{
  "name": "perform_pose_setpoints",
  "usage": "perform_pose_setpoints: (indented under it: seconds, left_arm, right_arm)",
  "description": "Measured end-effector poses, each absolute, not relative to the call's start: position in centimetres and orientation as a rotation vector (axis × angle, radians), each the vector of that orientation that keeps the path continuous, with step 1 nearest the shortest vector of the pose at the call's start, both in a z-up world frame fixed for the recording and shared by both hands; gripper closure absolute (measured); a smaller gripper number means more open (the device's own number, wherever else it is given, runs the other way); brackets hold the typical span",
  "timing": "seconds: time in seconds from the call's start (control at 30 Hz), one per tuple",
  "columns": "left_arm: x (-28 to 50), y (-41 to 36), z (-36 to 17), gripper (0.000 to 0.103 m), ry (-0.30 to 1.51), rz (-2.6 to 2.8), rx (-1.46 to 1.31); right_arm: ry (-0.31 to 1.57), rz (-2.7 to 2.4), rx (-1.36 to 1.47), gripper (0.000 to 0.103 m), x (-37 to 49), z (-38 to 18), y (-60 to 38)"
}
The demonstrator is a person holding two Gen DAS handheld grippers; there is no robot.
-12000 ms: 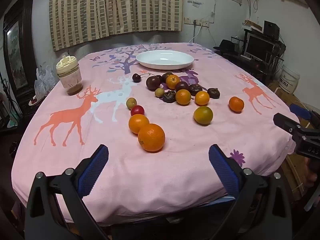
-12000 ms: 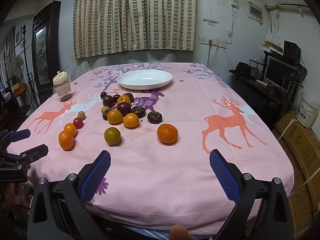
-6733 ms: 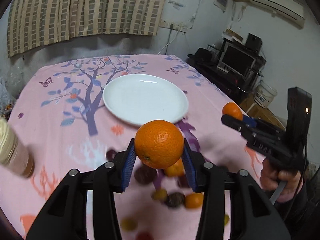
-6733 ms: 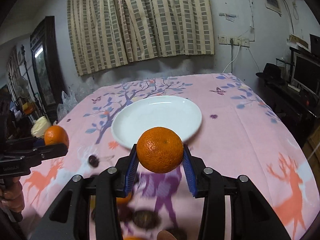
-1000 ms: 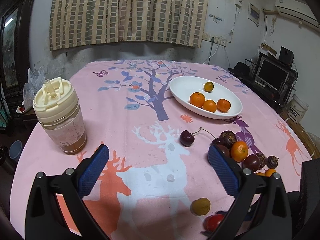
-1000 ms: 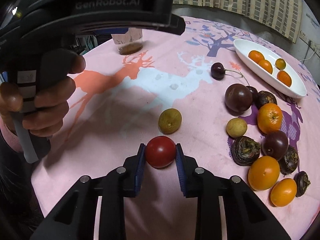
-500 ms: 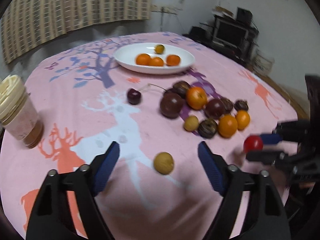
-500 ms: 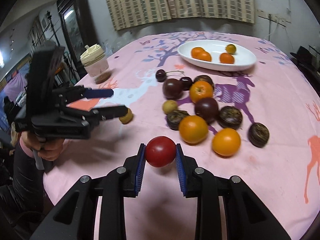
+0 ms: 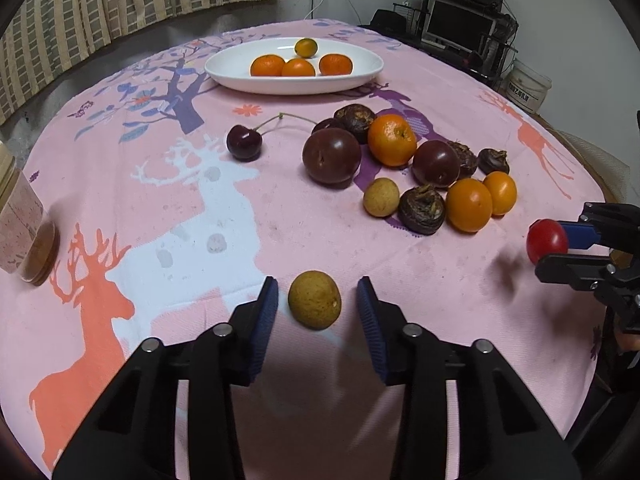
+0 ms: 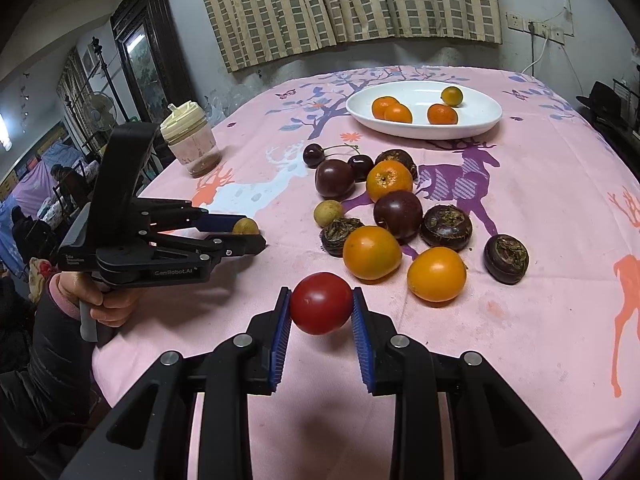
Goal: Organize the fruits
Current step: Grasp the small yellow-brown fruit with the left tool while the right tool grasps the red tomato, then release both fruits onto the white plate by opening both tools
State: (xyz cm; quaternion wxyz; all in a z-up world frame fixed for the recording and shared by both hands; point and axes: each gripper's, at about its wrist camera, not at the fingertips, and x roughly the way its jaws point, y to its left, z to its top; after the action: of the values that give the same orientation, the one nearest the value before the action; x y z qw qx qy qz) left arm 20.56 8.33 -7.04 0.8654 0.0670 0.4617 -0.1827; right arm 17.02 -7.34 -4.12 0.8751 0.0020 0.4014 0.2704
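Note:
My left gripper is open around a small brown-yellow round fruit lying on the pink cloth, with gaps on both sides; it shows in the right wrist view. My right gripper is shut on a red tomato, held above the cloth; it also shows in the left wrist view. A white plate at the far side holds several oranges. A cluster of oranges, dark plums, cherries and dark water chestnuts lies mid-table.
A lidded jar stands at the table's left edge. The table edge runs close below both grippers. A dark cabinet and curtains stand behind the table; a monitor and shelf stand to the right.
My left gripper has moved down and forward and narrowed around the small brown-yellow fruit. My right gripper still holds the red tomato, lifted off the cloth since a second ago.

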Motion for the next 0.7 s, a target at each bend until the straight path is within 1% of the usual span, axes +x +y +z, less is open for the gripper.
perform_pose_setpoints:
  seconds: [0.07, 0.1, 0.27, 0.4, 0.5, 0.6, 0.63, 0.7]
  left_arm:
    - [20.6, 8.3, -7.0, 0.067, 0.966, -0.381, 0.143]
    - [20.6, 8.3, -7.1, 0.071, 0.967, -0.385, 0.145]
    - [20.5, 8.2, -7.0, 0.077, 0.964, -0.364, 0.16]
    - [20.9, 7.9, -6.5, 0.077, 0.962, -0.354, 0.156]
    - [22.6, 7.8, -4.7, 0.077, 0.928, -0.36, 0.103]
    - [25.9, 8.0, -2.3, 0.077, 0.876, -0.333, 0.018]
    - [26.9, 8.0, -1.7, 0.077, 0.868, -0.327, -0.008]
    - [29.7, 7.7, -0.5, 0.077, 0.855, -0.305, -0.049]
  right_arm:
    - [0.838, 0.561, 0.011, 0.073, 17.2, -4.2, -7.6]
    - [0.839, 0.56, 0.013, 0.073, 17.2, -4.2, -7.7]
    - [0.833, 0.567, 0.016, 0.073, 17.9, -3.9, -8.0]
    - [0.773, 0.55, 0.029, 0.073, 19.6, -2.3, -8.7]
    - [0.698, 0.527, 0.062, 0.073, 22.1, -0.6, -9.3]
    - [0.65, 0.493, 0.111, 0.073, 25.9, 0.6, -9.8]
    - [0.642, 0.464, 0.103, 0.073, 29.1, 1.3, -9.7]
    - [0.643, 0.41, 0.078, 0.073, 32.2, 1.3, -9.4]
